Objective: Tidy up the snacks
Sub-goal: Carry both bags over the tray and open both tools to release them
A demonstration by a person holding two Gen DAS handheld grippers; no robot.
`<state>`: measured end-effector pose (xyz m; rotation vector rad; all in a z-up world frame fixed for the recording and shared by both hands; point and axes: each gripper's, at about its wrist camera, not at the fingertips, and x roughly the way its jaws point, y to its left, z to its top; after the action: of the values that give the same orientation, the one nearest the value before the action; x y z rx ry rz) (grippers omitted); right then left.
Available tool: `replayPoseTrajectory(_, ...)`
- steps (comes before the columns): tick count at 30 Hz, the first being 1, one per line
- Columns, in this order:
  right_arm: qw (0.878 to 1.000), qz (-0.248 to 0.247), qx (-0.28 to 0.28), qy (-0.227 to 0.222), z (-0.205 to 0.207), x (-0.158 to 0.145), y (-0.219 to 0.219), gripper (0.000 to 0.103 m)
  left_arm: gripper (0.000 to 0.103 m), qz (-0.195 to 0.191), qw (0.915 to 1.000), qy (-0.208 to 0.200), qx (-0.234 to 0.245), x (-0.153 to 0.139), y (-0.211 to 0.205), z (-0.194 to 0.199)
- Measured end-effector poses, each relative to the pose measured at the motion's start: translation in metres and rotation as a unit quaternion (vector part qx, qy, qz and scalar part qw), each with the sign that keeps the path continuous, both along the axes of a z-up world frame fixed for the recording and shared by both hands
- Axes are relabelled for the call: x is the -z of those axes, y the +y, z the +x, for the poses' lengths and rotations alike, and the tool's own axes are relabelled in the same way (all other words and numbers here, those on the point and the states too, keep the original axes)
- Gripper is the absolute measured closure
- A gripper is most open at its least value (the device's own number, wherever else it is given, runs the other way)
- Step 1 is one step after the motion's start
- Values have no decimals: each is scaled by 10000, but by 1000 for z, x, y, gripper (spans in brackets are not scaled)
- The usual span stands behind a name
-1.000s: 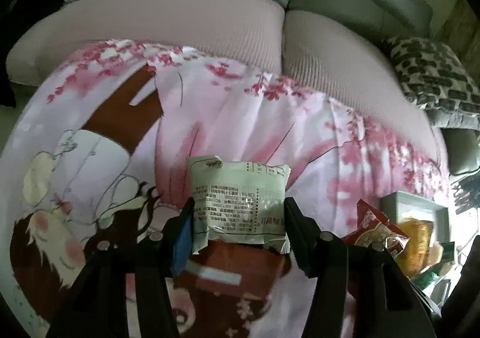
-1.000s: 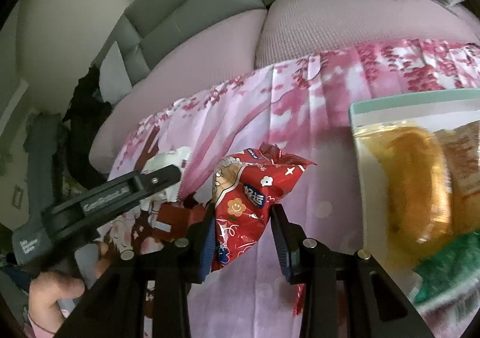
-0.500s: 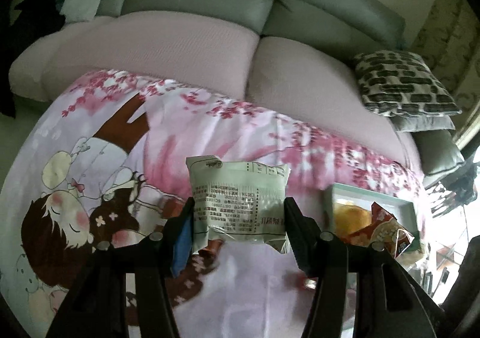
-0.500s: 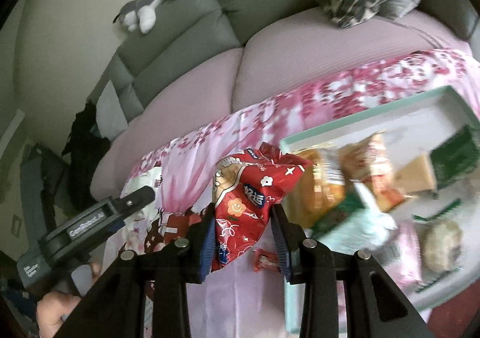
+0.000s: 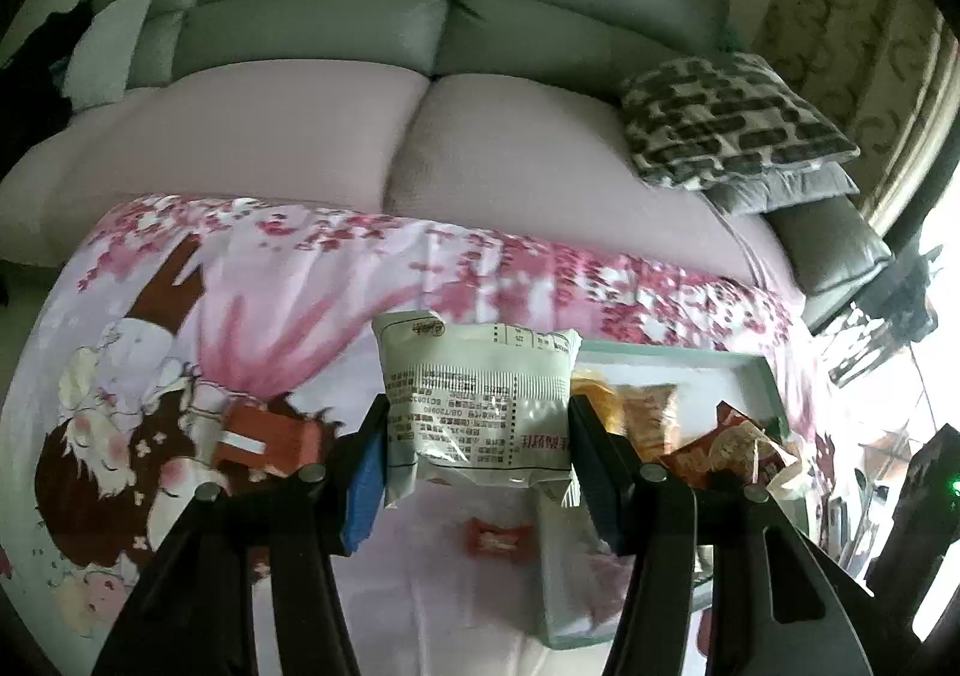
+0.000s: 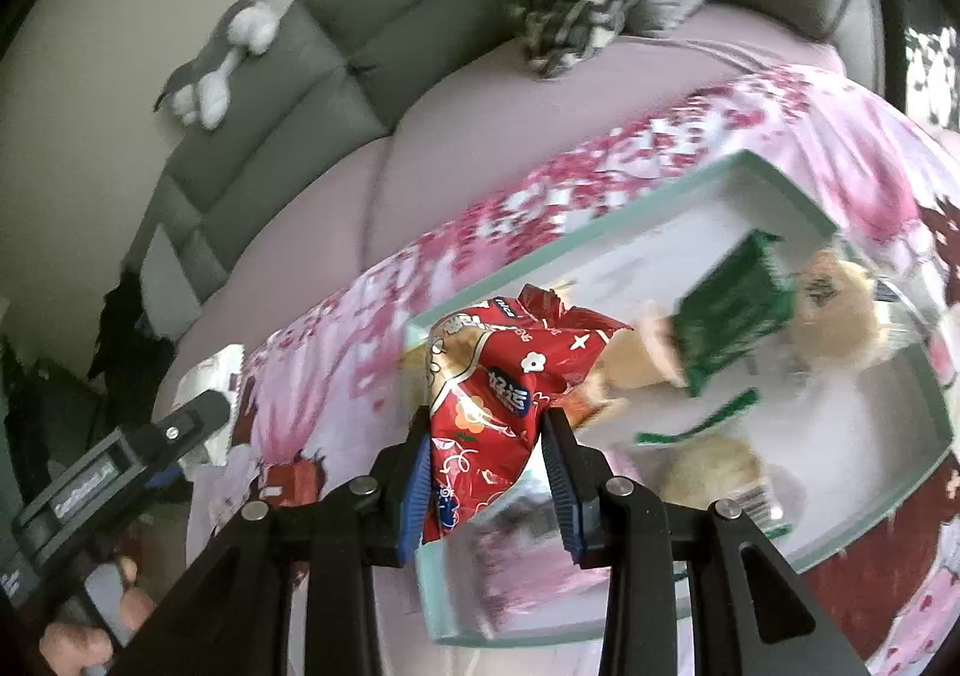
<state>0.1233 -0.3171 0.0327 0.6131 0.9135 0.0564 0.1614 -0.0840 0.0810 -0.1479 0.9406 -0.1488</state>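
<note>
My left gripper (image 5: 477, 472) is shut on a white snack packet (image 5: 477, 406) with printed text, held upright above the pink picture cloth (image 5: 288, 316). Just right of it lies a white tray with a teal rim (image 5: 678, 355) that holds several snacks. My right gripper (image 6: 489, 472) is shut on a crumpled red packet (image 6: 498, 394) with flower prints, over the tray's near left corner (image 6: 432, 586). A green packet (image 6: 732, 316) and pale buns (image 6: 834, 310) lie in the tray. The red packet (image 5: 726, 448) also shows at the right of the left wrist view.
A small red candy (image 5: 498, 539) lies on the cloth near the tray. Behind the cloth stands a pink and grey sofa (image 5: 510, 148) with a patterned pillow (image 5: 726, 118) and a plush toy (image 6: 222, 58). A hand (image 6: 72, 640) holds the left gripper's handle (image 6: 90, 484).
Both grippers have risen and moved toward the tray, each keeping its packet. The whole tray has come into the right wrist view, and its left end now shows behind the white packet.
</note>
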Motion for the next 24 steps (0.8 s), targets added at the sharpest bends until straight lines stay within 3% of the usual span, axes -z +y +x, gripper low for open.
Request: replayPoseTrajectory(24,9944,438,958,-70,-34,9,-97,65,45,524,9920,122,1140,11,-123,-10)
